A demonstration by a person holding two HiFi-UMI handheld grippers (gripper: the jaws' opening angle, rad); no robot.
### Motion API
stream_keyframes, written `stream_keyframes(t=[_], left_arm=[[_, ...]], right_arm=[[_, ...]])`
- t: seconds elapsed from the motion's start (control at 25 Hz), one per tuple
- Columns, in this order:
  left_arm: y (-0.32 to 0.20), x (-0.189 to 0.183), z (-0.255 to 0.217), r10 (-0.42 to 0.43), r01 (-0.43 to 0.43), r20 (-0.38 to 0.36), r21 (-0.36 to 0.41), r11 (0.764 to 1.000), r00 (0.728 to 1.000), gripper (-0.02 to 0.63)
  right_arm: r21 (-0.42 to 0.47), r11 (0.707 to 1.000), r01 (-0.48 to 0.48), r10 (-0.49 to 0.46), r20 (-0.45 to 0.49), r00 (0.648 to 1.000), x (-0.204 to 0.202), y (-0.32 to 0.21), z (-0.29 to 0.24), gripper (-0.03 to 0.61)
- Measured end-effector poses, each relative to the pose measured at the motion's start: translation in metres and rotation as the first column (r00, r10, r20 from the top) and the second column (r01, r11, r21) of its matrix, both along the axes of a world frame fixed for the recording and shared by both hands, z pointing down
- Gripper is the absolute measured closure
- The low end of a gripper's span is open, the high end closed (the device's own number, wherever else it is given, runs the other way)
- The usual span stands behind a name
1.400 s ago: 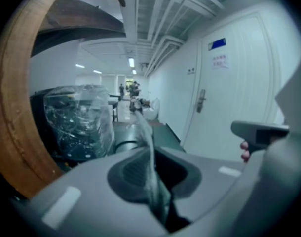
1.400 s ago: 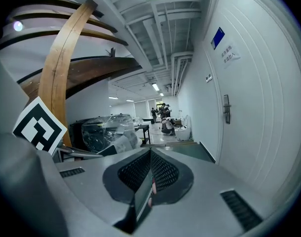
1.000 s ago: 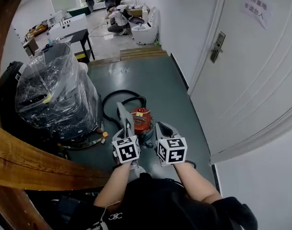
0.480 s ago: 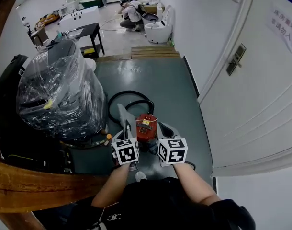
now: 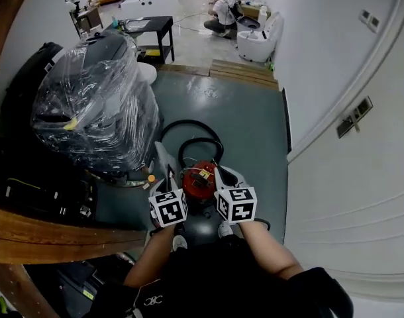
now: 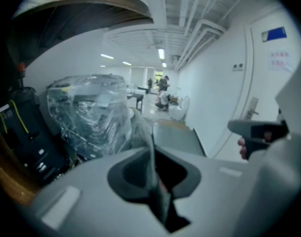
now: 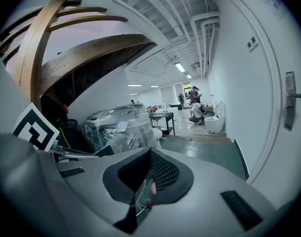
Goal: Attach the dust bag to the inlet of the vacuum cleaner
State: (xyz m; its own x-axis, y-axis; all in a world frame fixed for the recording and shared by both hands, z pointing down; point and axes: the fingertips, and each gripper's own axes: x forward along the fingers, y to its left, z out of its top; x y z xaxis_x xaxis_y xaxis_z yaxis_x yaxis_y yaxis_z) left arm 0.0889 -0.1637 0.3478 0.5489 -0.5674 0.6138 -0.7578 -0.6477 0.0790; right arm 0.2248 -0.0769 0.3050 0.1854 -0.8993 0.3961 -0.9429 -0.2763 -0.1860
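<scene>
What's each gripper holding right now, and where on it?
The left gripper is shut on the grey dust bag, pinching its near edge; the rest sticks out past the jaws. The right gripper is shut and holds nothing.

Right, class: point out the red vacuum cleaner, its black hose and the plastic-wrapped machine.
red vacuum cleaner [image 5: 199, 181]: head view, its red top.
black hose [image 5: 189, 121]: head view, top of the loop.
plastic-wrapped machine [image 5: 96, 105]: head view, wrapped front.

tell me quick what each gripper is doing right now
left gripper: closed on the grey dust bag
right gripper: closed, holding nothing
</scene>
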Motion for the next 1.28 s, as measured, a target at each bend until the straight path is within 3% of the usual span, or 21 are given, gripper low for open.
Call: stream_keyframes(t=[0.16, 0.28, 0.48, 0.6, 0.76, 0.96, 1.28], left_arm=[[0.002, 0.004, 0.008, -0.133, 0.133, 0.008, -0.013, 0.991, 0.991, 0.583], [0.004, 0.001, 0.021, -0.245, 0.245, 0.015, -0.034, 0.969, 0.969, 0.583], [0.018, -0.014, 0.046, -0.385, 0.385, 0.008, -0.075, 0.920, 0.923, 0.581], [0.030, -0.030, 0.065, -0.442, 0.444, 0.040, -0.101, 0.890, 0.896, 0.581], [0.043, -0.043, 0.093, -0.495, 0.499, 0.068, -0.145, 0.854, 0.866, 0.581], [0.051, -0.054, 0.135, -0.519, 0.527, 0.092, -0.161, 0.834, 0.850, 0.581], [0.061, -0.067, 0.249, -0.534, 0.559, 0.165, -0.220, 0.799, 0.829, 0.583]], right_arm=[[-0.019, 0.993, 0.117, -0.117, 0.005, 0.993, 0.027, -0.015, 0.008, 0.580], [-0.037, 0.976, 0.216, -0.216, 0.010, 0.976, 0.039, -0.027, 0.020, 0.580], [-0.120, 0.920, 0.372, -0.373, 0.022, 0.928, 0.040, -0.044, 0.051, 0.580], [-0.166, 0.878, 0.448, -0.447, 0.046, 0.893, 0.029, -0.051, 0.071, 0.580], [-0.224, 0.818, 0.529, -0.526, 0.079, 0.847, 0.018, -0.054, 0.103, 0.580], [-0.288, 0.759, 0.584, -0.578, 0.115, 0.808, 0.012, -0.052, 0.153, 0.580], [-0.359, 0.723, 0.590, -0.593, 0.117, 0.797, 0.011, -0.062, 0.250, 0.578]])
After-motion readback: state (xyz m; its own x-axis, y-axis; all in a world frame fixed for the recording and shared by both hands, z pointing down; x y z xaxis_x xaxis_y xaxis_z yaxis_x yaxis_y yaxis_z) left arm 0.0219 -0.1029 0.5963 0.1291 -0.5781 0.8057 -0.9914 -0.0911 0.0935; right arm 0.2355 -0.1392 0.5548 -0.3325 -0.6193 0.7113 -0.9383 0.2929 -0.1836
